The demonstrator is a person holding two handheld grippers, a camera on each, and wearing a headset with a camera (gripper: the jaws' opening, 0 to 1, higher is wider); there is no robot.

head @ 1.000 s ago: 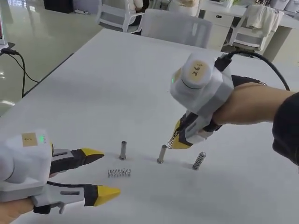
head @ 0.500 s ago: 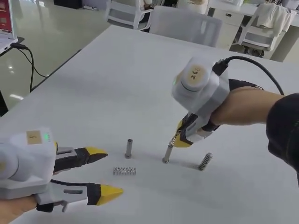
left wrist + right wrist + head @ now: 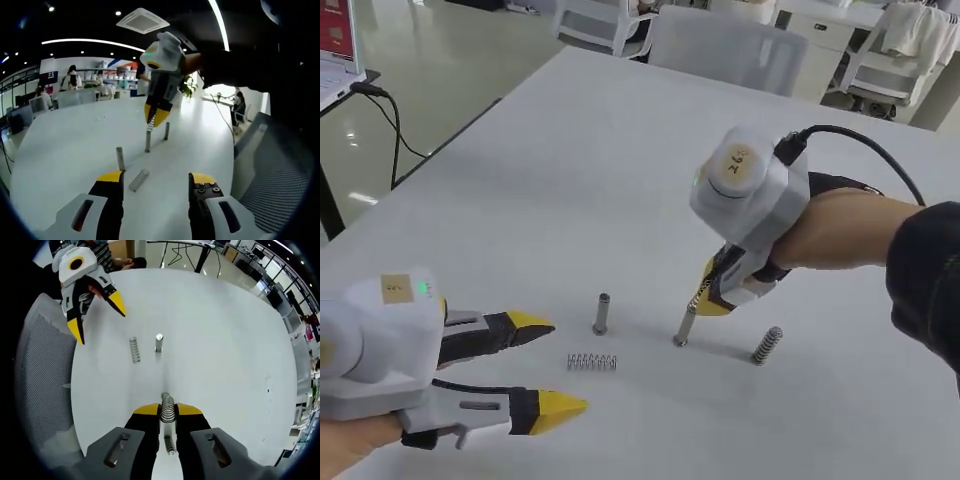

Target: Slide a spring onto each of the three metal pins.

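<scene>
My right gripper [image 3: 712, 296] is shut on a spring [image 3: 698, 294] that hangs tilted, its lower end at the top of the middle pin [image 3: 683, 328]. In the right gripper view the spring [image 3: 168, 412] sits between the yellow fingertips. To the left a bare pin [image 3: 602, 313] stands upright, with a loose spring [image 3: 592, 361] lying flat in front of it. The right pin [image 3: 767, 345] wears a spring. My left gripper [image 3: 567, 366] is open low on the left, near the loose spring [image 3: 139, 179], with nothing in it.
The white table [image 3: 570, 180] stretches far back. Office chairs [image 3: 720, 45] stand at its far edge. A black cable [image 3: 850, 140] runs from the right gripper, and a dark sleeve [image 3: 925, 280] comes in from the right.
The right gripper has carried its spring slightly left, from beside the middle pin to over its top. The left gripper has stayed open in place. The head camera has shifted a little.
</scene>
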